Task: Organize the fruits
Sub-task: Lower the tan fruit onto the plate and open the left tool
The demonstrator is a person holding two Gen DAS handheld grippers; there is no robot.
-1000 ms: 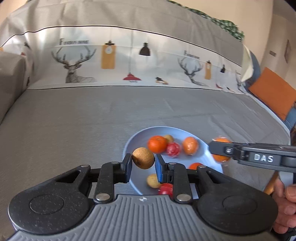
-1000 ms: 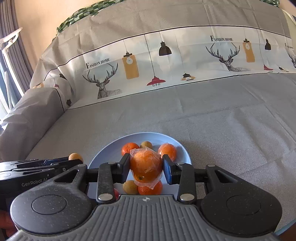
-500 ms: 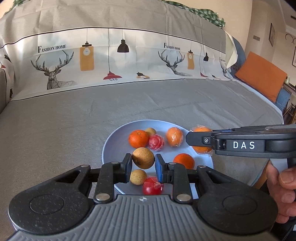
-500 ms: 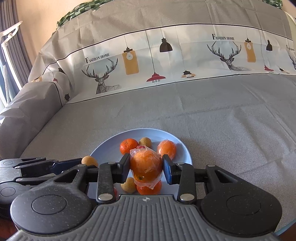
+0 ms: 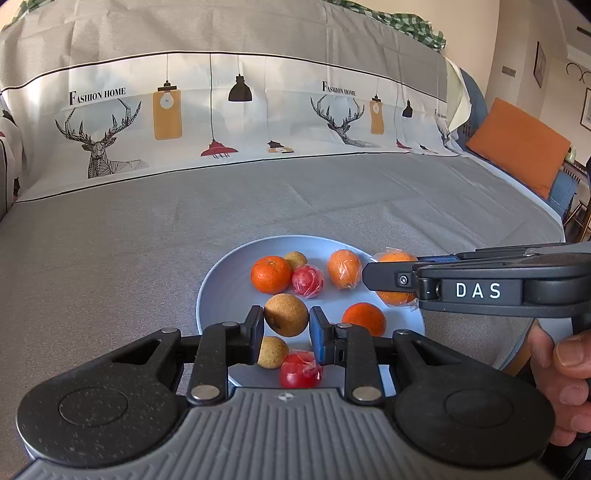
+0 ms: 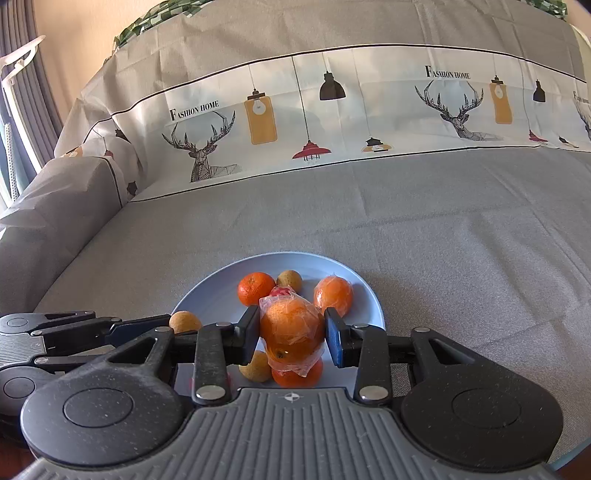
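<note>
Grey cloth carries a blue plate (image 5: 216,291) of fruit. Over it, the right gripper (image 6: 291,336) clamps a film-wrapped orange (image 6: 291,330) and the left gripper (image 5: 286,325) pinches a brown fruit (image 5: 286,314). Each apparently wants lowering into a bare gap before release, lest it roll.

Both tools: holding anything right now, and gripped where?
Left tool: brown round fruit, clamped across its sides. Right tool: plastic-wrapped orange, clamped across its sides.

Grey sofa cover (image 5: 147,236) printed with deer and lamps, orange cushion (image 5: 517,146), green checked cloth (image 5: 413,22)
</note>
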